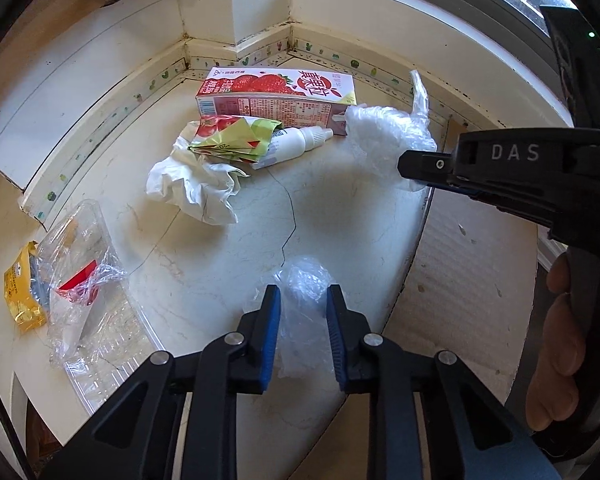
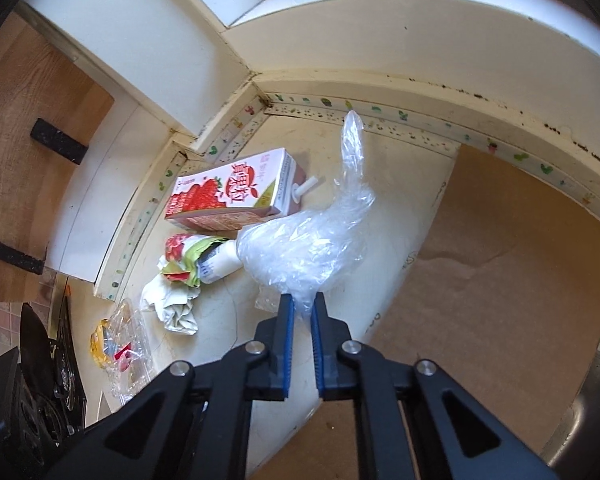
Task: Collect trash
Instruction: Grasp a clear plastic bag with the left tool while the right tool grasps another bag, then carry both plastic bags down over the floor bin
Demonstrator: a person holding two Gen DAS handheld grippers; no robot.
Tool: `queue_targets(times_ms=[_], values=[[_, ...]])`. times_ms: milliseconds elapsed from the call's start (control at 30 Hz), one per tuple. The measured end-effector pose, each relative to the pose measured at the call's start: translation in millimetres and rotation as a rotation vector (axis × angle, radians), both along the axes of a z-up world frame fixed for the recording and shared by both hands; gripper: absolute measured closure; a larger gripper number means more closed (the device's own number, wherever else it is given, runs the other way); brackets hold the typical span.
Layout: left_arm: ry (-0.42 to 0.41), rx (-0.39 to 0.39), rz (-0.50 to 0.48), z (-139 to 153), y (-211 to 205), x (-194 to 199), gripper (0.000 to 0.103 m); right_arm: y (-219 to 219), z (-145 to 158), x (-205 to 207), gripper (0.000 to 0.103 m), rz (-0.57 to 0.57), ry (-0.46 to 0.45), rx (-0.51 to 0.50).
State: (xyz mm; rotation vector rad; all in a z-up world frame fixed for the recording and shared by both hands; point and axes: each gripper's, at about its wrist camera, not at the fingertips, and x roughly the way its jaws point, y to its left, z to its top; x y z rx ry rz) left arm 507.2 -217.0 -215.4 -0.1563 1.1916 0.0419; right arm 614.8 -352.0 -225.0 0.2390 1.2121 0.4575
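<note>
Seven pieces of trash lie on the pale marble surface, counted from the left wrist view. One strawberry drink carton lies on its side at twelve o'clock, near the corner of the wall. Just in front of it, at eleven o'clock, lie one small white dropper bottle, one crumpled red and green wrapper and one crushed white tissue, all touching one another. At nine o'clock, well apart from these, sit one clear plastic tray with a red scrap inside and one yellow packet beside it.

There are two clear plastic bags. The small clear plastic bag sits at six o'clock between the blue pads of the left claw, whose jaws press in on its sides. The large clear plastic bag lies at one o'clock beside the carton; the right claw is clamped on its near edge, jaws nearly together, and its twisted tail stands up.

One sheet of brown cardboard lies at three o'clock.
</note>
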Motion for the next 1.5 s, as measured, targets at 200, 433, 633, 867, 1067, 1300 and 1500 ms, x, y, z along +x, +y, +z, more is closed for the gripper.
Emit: queue_targets(times_ms=[200, 433, 633, 867, 1067, 1300, 1500], values=[[-0.018, 0.012, -0.002, 8.5, -1.9, -7.0, 0.087, -3.8, 14.2, -12.5, 0.096, 0.003, -0.026, 0.01], [-0.064, 0.035, -0.019, 33.6, -3.3, -22.0, 0.087, -11.3, 36.5, -32.8, 0.096, -0.007, -0.059, 0.031], [-0.085, 0.018, -0.015, 63.0, 3.0, -50.3, 0.087, -14.9, 63.2, -67.0, 0.096, -0.011, -0.1, 0.049], [-0.137, 0.006, -0.041, 106.6, 21.9, -107.0, 0.087, -9.8, 98.3, -127.8, 0.096, -0.011, -0.154, 0.058], [-0.169, -0.017, -0.073, 136.6, 49.5, -172.6, 0.087, 3.1, 126.2, -202.7, 0.096, -0.032, -0.202, 0.047], [-0.219, -0.023, -0.12, 161.6, 98.0, -273.9, 0.087, 36.8, 139.0, -310.9, 0.096, -0.05, -0.226, 0.028], [-0.222, -0.029, -0.122, 157.2, 149.2, -350.6, 0.087, 74.1, 132.5, -393.9, 0.096, -0.04, -0.223, 0.031]])
